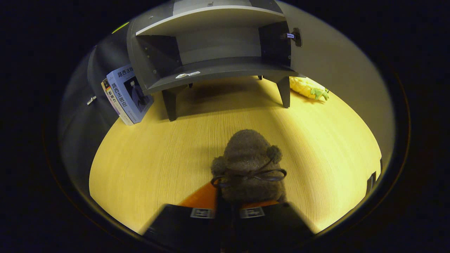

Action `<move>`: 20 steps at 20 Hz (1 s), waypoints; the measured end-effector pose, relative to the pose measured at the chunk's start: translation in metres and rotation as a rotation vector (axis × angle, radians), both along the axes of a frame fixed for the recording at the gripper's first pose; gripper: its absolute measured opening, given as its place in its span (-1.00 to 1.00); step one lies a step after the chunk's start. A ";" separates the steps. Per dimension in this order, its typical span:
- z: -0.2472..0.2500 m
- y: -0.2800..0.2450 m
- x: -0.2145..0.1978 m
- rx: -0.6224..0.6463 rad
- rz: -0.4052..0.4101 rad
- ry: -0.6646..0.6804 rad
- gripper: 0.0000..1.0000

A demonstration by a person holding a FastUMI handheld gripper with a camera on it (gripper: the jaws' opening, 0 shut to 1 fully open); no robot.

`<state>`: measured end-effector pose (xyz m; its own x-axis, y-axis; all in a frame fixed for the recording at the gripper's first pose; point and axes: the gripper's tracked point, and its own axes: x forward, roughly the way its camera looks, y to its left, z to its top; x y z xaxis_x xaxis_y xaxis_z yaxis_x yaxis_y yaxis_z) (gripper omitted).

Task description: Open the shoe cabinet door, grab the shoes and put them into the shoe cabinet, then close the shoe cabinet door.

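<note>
Shoe held, cabinet open ahead
The hand-held gripper [228, 211] pinches the fuzzy shoe [248, 165], toe pointing toward the open shoe cabinet [211, 45] straight beyond.

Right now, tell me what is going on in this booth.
A person is working a hand-held gripper whose fingers are closed on a fuzzy brown shoe with a bow and pompoms, held over the wooden table. Beyond it stands the grey shoe cabinet with its door swung open and its lower shelf bare. Books lean by the cabinet's left leg, and a yellow pineapple toy lies beside the right one. The shoe is not yet inside.
</note>
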<state>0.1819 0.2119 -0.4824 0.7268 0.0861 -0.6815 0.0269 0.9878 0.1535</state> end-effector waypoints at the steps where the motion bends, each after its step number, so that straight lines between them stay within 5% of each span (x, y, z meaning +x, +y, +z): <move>1: 0.001 -0.001 0.000 0.006 0.004 -0.002 -0.89; 8: 0.049 -0.011 -0.002 0.044 0.018 -0.037 -0.90; 20: 0.266 -0.004 0.011 0.120 0.081 -0.121 -0.90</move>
<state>0.1932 0.2076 -0.2168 0.7903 0.2229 -0.5707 -0.0779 0.9605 0.2673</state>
